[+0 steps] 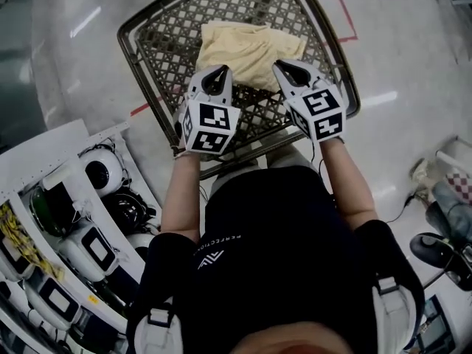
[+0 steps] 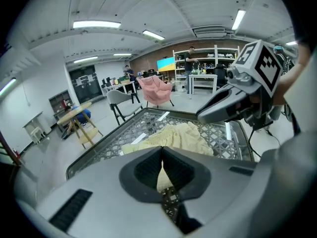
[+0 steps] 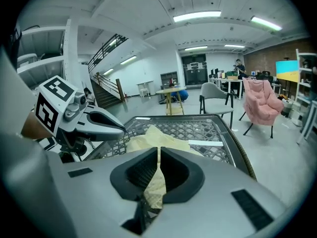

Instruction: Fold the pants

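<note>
Pale yellow pants [image 1: 251, 46] lie bunched at upper centre on a lattice surface [image 1: 158, 43]. The left gripper [image 1: 217, 72] and right gripper [image 1: 284, 67] jaws each pinch the near edge. The cloth looks light and limp, best held by its corners.

Reference: mesh table [image 1: 166, 43]. The pants [image 1: 251, 46] cover its centre up to the near edge. Bare mesh left, right and beyond them is passable. An equipment rack [image 1: 66, 220] blocks the floor off the table's near-left corner. Floor past the far rim is open.
</note>
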Available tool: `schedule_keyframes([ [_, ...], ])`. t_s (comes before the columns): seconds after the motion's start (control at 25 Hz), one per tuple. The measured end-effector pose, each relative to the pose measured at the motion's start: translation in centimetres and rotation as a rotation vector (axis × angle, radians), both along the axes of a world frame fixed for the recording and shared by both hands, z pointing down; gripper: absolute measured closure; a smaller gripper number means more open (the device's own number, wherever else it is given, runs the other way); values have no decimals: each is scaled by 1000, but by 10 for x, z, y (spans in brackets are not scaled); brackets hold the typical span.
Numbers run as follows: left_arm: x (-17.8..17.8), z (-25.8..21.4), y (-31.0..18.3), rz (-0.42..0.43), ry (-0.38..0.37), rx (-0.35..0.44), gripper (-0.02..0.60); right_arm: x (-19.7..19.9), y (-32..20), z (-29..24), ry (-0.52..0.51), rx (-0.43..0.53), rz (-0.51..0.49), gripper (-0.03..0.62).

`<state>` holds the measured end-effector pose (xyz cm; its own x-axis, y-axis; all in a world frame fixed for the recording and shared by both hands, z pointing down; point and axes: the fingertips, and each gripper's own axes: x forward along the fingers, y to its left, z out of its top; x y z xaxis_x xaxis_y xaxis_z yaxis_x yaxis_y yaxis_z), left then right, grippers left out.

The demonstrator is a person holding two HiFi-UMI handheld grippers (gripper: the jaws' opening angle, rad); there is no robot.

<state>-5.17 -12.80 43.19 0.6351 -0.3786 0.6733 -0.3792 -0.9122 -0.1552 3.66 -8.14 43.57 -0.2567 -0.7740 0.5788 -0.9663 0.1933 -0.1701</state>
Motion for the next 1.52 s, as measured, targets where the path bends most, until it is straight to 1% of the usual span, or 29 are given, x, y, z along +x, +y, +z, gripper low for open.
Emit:
schedule_keyframes([
  [0.16, -10, -11, 11, -21, 36, -15, 568, -10, 13, -8, -3, 1, -8, 549],
  [0.48, -30, -15, 29, -39, 42, -28, 568, -23, 36, -9, -35, -6, 7, 553],
  [0.68, -42, -11, 37, -48, 40, -49, 568, -34, 40, -13, -42, -4, 12, 554],
  [0.88, -47, -14, 43, -56, 56, -57, 568, -45, 40, -25, -35, 12, -9, 559],
  [1.0, -46, -17, 46, -57, 65, -50, 568, -50, 41, -29, -39, 23, -14, 559],
  [1.52, -57, -22, 48, -85, 52, -32, 568, -61, 43, -34, -61, 51, -16, 560],
])
